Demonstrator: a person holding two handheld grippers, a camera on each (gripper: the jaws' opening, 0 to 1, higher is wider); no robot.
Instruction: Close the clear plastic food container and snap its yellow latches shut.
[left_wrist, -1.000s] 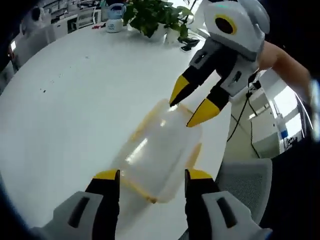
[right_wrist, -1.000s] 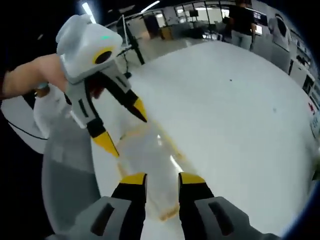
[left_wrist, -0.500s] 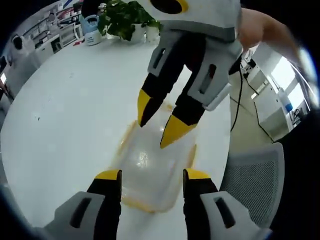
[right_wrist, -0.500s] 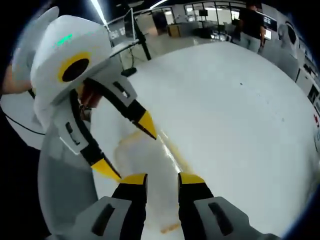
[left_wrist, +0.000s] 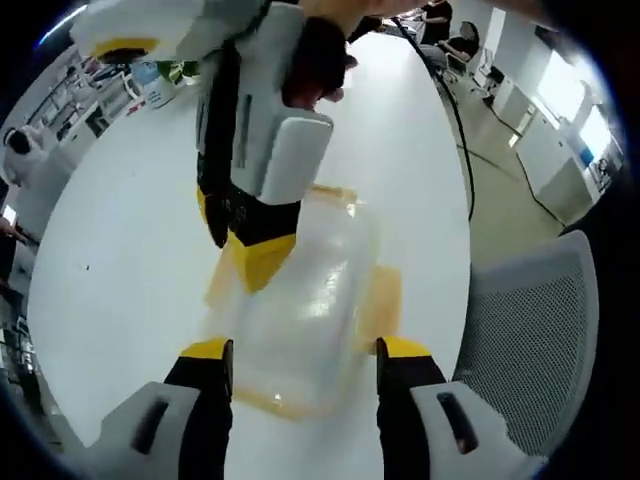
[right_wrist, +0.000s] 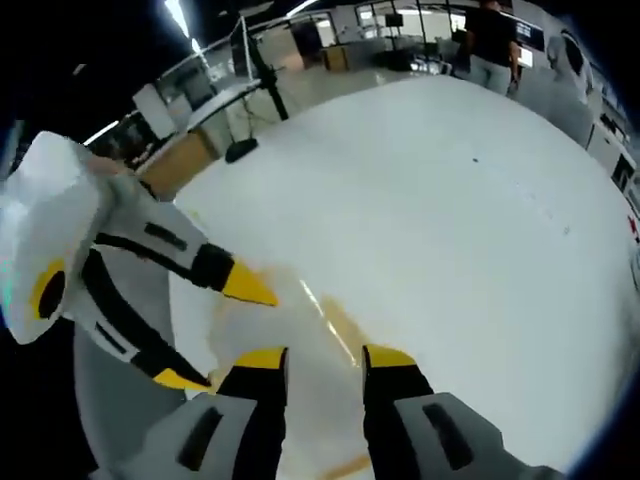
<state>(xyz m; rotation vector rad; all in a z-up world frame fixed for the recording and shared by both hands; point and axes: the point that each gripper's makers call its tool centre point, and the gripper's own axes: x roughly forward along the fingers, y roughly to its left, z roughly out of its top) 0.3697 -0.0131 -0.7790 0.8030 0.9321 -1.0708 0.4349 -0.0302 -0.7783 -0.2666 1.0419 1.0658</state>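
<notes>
Left gripper view: clear plastic food container (left_wrist: 300, 310) on white table (left_wrist: 120, 230), yellow latch (left_wrist: 383, 297) at 3 o'clock; left hand-held gripper (left_wrist: 300, 350) spread astride it. Right gripper view: right hand-held gripper (right_wrist: 325, 358) spread, latch blurred.

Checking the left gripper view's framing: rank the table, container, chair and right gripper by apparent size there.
1. Table, largest.
2. Right gripper, though nearness to the lens inflates it.
3. Container and chair look about alike; I won't rank them, since the chair is cut off by the view's edge.
</notes>
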